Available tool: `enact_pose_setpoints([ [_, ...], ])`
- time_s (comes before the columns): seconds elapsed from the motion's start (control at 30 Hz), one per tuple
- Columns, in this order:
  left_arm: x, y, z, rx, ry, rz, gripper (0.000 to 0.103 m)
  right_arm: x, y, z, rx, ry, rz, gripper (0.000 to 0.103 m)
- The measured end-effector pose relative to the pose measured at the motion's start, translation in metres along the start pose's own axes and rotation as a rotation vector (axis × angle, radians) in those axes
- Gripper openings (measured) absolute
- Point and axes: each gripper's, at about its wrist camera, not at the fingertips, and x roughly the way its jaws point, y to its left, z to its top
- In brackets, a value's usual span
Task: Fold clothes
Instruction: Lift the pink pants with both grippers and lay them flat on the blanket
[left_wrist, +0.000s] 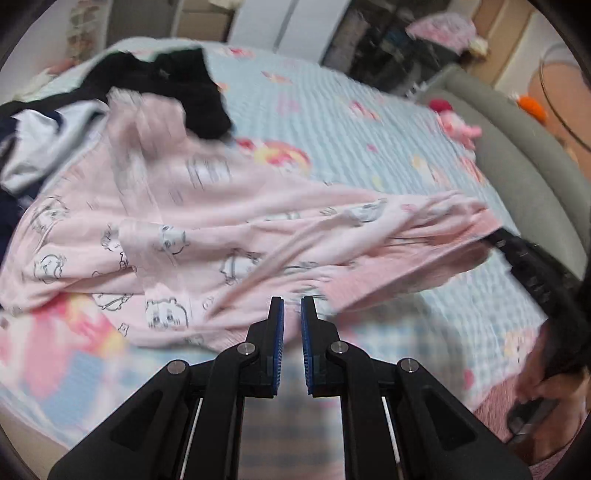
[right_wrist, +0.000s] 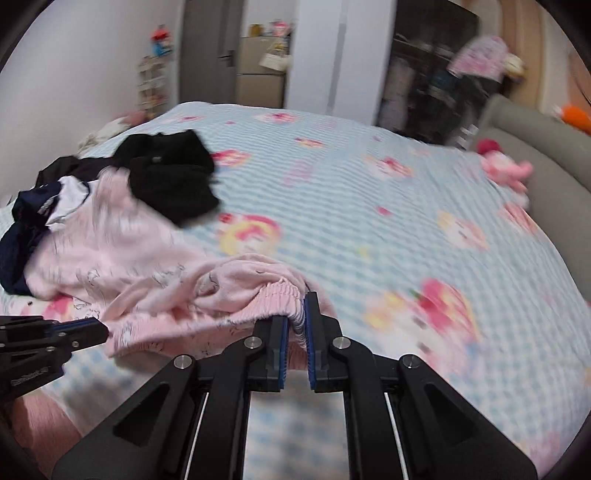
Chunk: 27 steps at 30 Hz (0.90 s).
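Observation:
A pink garment with cartoon prints lies crumpled on the bed. My left gripper sits at its near edge, jaws nearly closed with a narrow gap and nothing clearly between them. My right gripper is shut on the garment's ribbed pink waistband and holds it slightly lifted. In the right wrist view the garment stretches left toward the left gripper. In the left wrist view the right gripper holds the garment's far right end.
A black garment and a navy-and-white garment lie piled at the bed's far left. A pink plush toy rests by the grey padded bed frame on the right. Wardrobes and shelves stand behind.

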Motion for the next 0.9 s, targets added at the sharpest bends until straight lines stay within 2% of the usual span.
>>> enact_pose_setpoints([
  [0.07, 0.015, -0.024, -0.011, 0.039, 0.064, -0.021, 0.011, -0.012, -0.029, -0.015, 0.034, 0.011, -0.018, 0.007],
  [0.13, 0.027, -0.047, -0.025, 0.103, 0.105, -0.003, 0.012, -0.024, -0.057, -0.030, 0.046, 0.019, -0.033, 0.007],
  [0.17, 0.032, -0.059, -0.031, 0.137, 0.117, 0.006, 0.019, -0.030, -0.067, -0.038, 0.050, 0.020, -0.043, 0.007],
  [0.2, 0.036, -0.070, -0.038, 0.169, 0.125, 0.013, 0.037, -0.035, -0.075, -0.045, 0.055, 0.021, -0.058, 0.007],
  [0.23, 0.040, -0.081, -0.044, 0.202, 0.133, 0.021, 0.050, -0.041, -0.084, -0.052, 0.066, 0.021, -0.069, 0.007],
  [0.27, 0.043, -0.091, -0.050, 0.221, 0.138, 0.012, 0.071, -0.048, -0.095, -0.058, 0.088, 0.021, -0.072, 0.007],
  [0.3, 0.045, -0.099, -0.054, 0.229, 0.139, -0.003, 0.076, -0.053, -0.106, -0.063, 0.113, 0.022, -0.072, 0.007],
  [0.37, 0.052, -0.119, -0.062, 0.262, 0.137, -0.006, 0.075, -0.063, -0.125, -0.071, 0.150, 0.019, -0.088, 0.007],
  [0.43, 0.065, -0.142, -0.067, 0.301, 0.127, 0.028, 0.075, -0.075, -0.140, -0.078, 0.178, 0.003, -0.099, 0.007],
  [0.47, 0.070, -0.148, -0.067, 0.306, 0.114, 0.059, 0.068, -0.080, -0.147, -0.082, 0.193, -0.003, -0.096, 0.007],
  [0.5, 0.073, -0.151, -0.065, 0.300, 0.100, 0.087, 0.053, -0.085, -0.152, -0.085, 0.204, -0.004, -0.087, 0.007],
  [0.57, 0.079, -0.157, -0.062, 0.289, 0.071, 0.144, 0.030, -0.091, -0.158, -0.091, 0.206, -0.004, -0.092, 0.007],
  [0.63, 0.073, -0.152, -0.057, 0.214, 0.017, 0.195, 0.025, -0.089, -0.163, -0.100, 0.190, 0.012, -0.116, 0.007],
  [0.7, 0.059, -0.144, -0.052, 0.170, -0.040, 0.235, 0.012, -0.077, -0.166, -0.112, 0.169, 0.050, -0.122, 0.007],
  [0.8, 0.033, -0.135, -0.046, 0.124, -0.129, 0.280, 0.012, -0.048, -0.165, -0.132, 0.153, 0.129, -0.089, 0.008],
  [0.9, 0.015, -0.131, -0.036, 0.134, -0.192, 0.307, 0.012, -0.017, -0.160, -0.139, 0.162, 0.212, 0.024, 0.010],
])
